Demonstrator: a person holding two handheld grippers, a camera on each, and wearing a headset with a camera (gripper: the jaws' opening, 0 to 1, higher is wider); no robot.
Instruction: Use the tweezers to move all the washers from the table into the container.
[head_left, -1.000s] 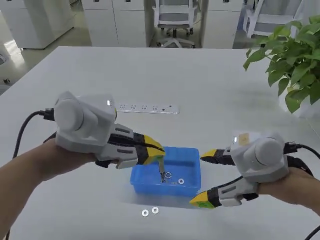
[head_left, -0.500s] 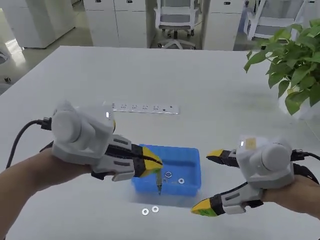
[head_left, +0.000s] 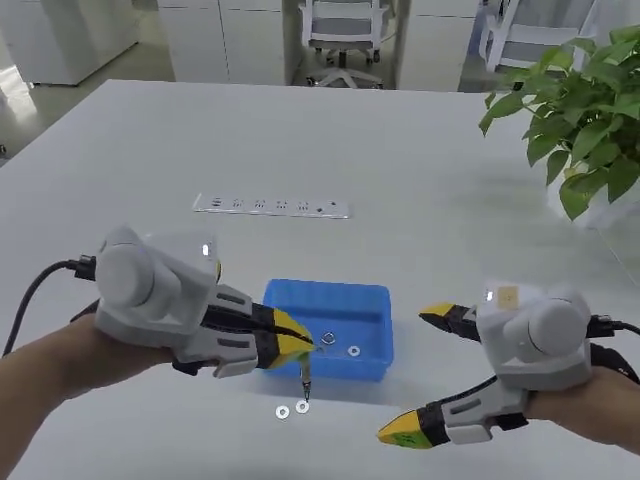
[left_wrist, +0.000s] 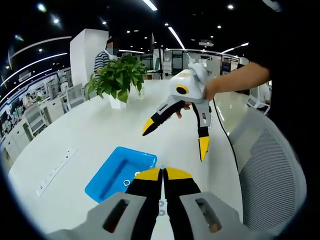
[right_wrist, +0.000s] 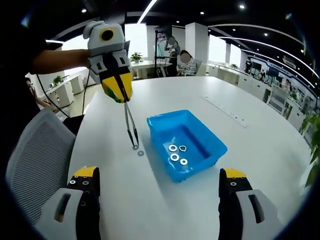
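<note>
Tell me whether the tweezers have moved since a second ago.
Yes. The tweezers left the blue container; their tips now sit by the washers on the table before it.

tweezers (head_left: 305, 376) out of container (head_left: 330, 291), at table washers (head_left: 283, 411)

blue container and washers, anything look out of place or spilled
Nothing spilled or damaged. Two washers lie on the table just outside the blue container, not yet moved; the tweezers in the left gripper point down at one. The container sits flat, four washers inside.
</note>
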